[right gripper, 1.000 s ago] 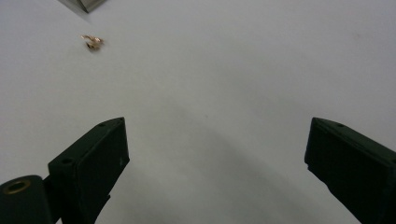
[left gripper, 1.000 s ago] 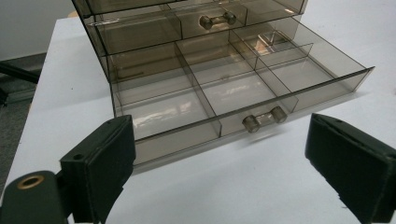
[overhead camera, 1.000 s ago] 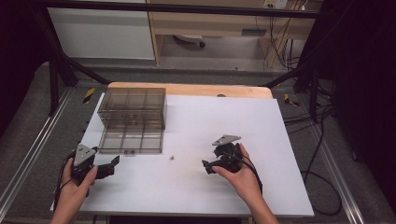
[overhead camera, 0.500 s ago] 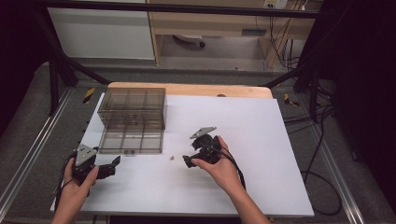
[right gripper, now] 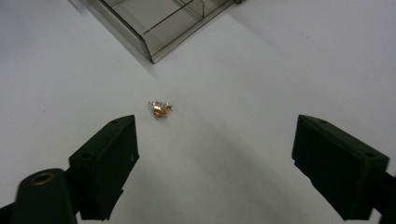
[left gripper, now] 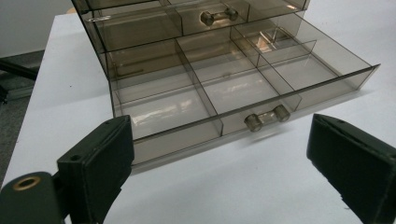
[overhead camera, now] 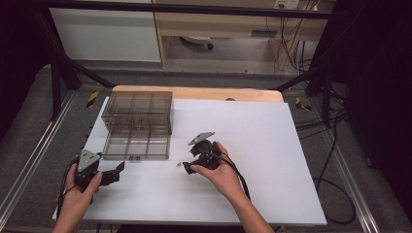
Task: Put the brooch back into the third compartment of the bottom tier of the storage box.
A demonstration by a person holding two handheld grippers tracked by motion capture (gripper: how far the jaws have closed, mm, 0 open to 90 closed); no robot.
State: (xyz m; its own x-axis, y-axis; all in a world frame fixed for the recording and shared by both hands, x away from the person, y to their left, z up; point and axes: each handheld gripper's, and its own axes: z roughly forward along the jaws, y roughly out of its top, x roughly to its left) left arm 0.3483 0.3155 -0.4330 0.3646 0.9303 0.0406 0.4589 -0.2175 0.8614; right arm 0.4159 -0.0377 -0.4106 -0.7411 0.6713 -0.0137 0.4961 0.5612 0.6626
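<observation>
Right now your right hand-held gripper [overhead camera: 187, 167] sits low over the white worktop [overhead camera: 272, 145], just beside a small gold trinket [right gripper: 159, 109], prob. an earring or charm, too small to tell which. In the right gripper view the trinket lies on the bare worktop ahead of the 2 black jaws, nearer the left one, not touched by either. Those jaws have just been closing a bit, but they're wide apart w/ nothing between the pads, so that hand-held gripper is released, gripping nothing. In the high view the trinket [overhead camera: 179, 164] is a tiny speck right at the gripper's tip, off the front right corner of the pulled-out drawer [overhead camera: 136, 145]. That drawer belongs to a smoky clear plastic organizer [overhead camera: 138, 110] at the worktop's far left; it's drawn out toward you and split into compartments, all looking empty in the left gripper view. Its clear bar handle [left gripper: 267, 117] faces your left hand-held gripper [overhead camera: 112, 173], which rests near the worktop's left front edge, a little short of the drawer front. Its jaws are spread wide too, w/ only bare worktop between them, so it's released as well. A 2nd handle [left gripper: 218, 16] shows on the shut drawer above.
</observation>
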